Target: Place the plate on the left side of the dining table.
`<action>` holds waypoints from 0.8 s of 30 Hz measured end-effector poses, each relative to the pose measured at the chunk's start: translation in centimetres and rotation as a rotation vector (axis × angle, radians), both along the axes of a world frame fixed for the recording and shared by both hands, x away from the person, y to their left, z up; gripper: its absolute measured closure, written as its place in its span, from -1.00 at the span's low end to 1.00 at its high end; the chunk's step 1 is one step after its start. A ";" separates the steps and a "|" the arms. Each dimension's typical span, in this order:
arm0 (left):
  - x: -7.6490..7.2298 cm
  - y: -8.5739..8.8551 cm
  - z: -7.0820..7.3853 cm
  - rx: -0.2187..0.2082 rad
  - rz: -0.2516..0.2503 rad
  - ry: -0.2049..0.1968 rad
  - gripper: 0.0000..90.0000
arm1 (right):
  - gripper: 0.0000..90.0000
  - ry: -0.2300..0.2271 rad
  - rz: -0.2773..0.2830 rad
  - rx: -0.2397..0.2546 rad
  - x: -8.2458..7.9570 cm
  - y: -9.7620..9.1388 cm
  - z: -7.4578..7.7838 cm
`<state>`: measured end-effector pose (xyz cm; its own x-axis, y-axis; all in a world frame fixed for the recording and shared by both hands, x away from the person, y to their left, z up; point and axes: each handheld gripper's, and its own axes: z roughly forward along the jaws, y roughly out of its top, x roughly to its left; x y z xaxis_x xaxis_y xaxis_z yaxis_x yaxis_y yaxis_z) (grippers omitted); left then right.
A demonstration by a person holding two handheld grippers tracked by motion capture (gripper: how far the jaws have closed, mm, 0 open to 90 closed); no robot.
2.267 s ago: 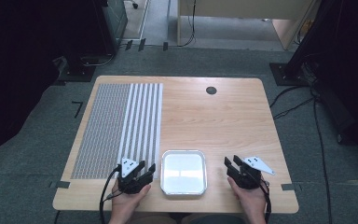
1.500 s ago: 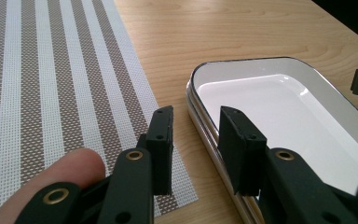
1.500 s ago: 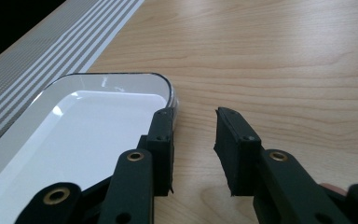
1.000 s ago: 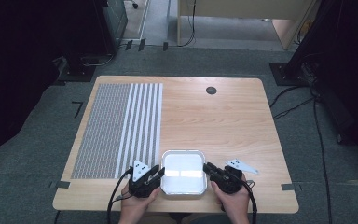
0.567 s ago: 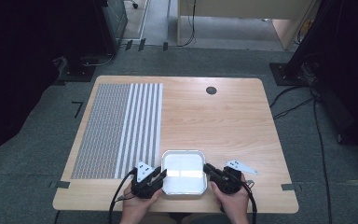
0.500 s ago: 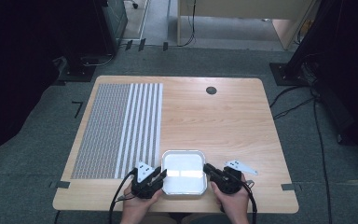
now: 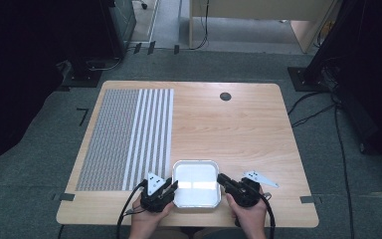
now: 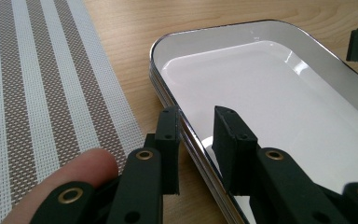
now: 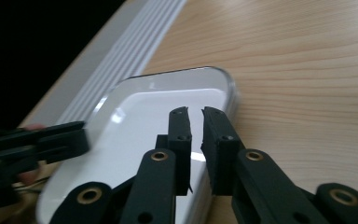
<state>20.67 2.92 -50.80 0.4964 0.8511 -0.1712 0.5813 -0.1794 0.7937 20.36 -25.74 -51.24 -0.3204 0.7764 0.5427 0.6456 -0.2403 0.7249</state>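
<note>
A white tray (image 7: 197, 184) sits at the near edge of the table (image 7: 238, 124), just beside a striped mat (image 7: 129, 134). The left gripper (image 8: 196, 123) is partly open, one jaw on each side of the tray's rim. The right gripper (image 9: 193, 116) is nearly closed over the tray's other rim.

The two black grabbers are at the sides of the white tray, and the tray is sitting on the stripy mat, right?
Not quite. The white rectangular tray sits on the bare wooden table, beside the striped woven mat, as the high view shows. The left gripper and right gripper do flank it.
</note>
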 end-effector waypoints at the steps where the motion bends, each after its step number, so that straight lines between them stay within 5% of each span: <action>1: 0.0 0.0 0.0 0.001 0.001 -0.001 0.60 | 0.81 -0.002 0.018 0.004 0.0 0.2 0.0; 5: 0.1 0.1 0.0 -0.009 -0.003 0.002 0.59 | 0.81 -0.025 0.011 -0.061 -0.4 1.0 0.0; 9: 0.1 0.3 0.0 -0.010 0.003 -0.001 0.59 | 0.78 -0.031 -0.047 -0.051 -0.3 0.4 0.1; 18: 0.1 0.1 0.0 -0.003 -0.005 -0.001 0.59 | 0.77 0.059 -0.038 0.016 0.5 -0.2 -0.9; 22: 0.0 0.1 0.0 0.001 -0.002 -0.001 0.60 | 0.78 0.101 -0.038 0.111 0.7 -1.0 -1.0; 24: 0.1 0.1 0.0 0.001 -0.002 -0.001 0.60 | 0.78 0.111 -0.030 0.113 0.8 -1.0 -1.2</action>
<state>20.72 2.98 -50.85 0.4978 0.8504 -0.1702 0.5802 -0.1807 0.7941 21.19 -26.77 -52.40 -0.2315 0.7166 0.6579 0.7113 -0.3367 0.6170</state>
